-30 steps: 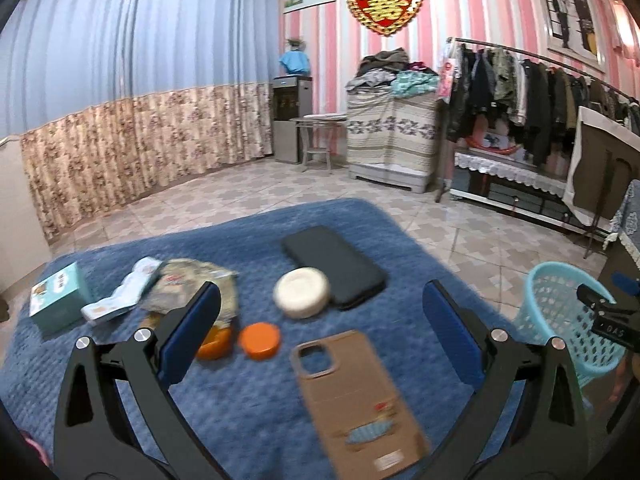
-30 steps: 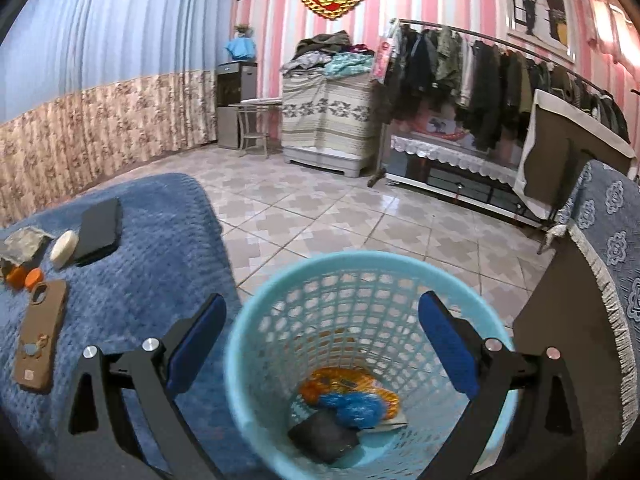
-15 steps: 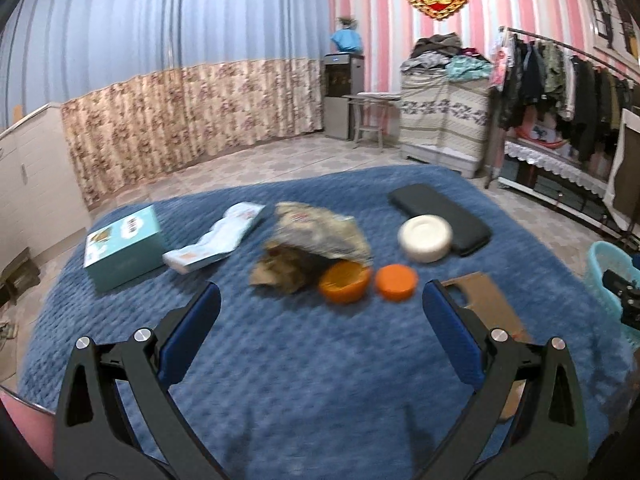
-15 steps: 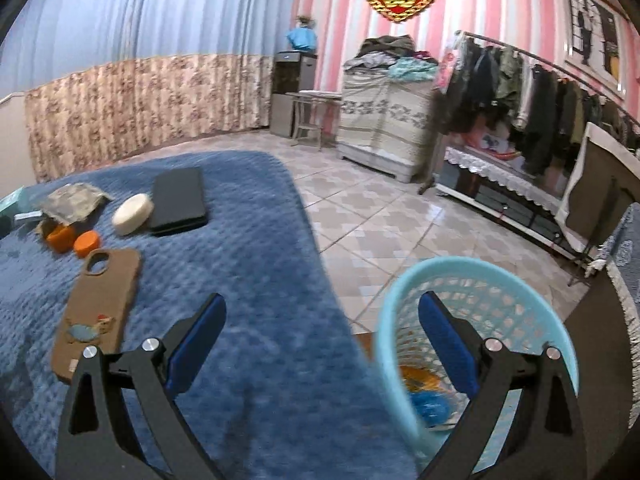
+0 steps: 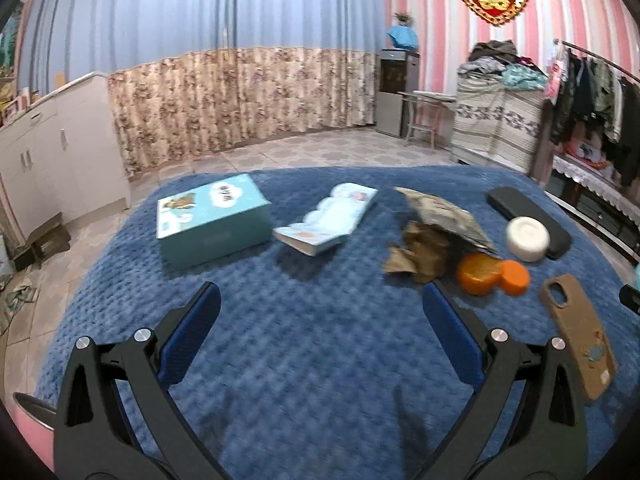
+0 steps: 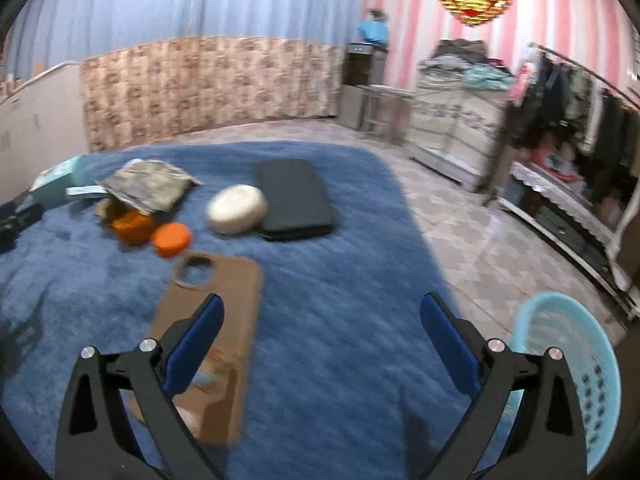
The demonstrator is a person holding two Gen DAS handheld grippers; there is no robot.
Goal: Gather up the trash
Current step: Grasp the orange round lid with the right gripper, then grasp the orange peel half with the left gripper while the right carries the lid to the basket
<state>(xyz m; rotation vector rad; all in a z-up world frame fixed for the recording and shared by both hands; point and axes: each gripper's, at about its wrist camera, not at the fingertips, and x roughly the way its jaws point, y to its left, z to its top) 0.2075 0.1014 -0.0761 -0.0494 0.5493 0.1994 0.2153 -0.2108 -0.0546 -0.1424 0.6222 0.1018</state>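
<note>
Nearby, phone case (image 6: 208,332) beside orange cap (image 6: 172,239).

Right gripper (image 6: 320,336) swung from above light-blue plastic mesh basket (image 6: 576,364) to over blue quilted bed (image 6: 340,280); left gripper (image 5: 320,324) panned toward teal cardboard box (image 5: 212,220).

Blue quilted blanket (image 5: 320,360) carries a teal box (image 5: 212,220), brown phone case (image 6: 212,320) (orange peel (image 5: 478,273) nearby).

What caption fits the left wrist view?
Open left gripper above blue blanket, facing teal box, crumpled wrapper and orange peel.
</note>
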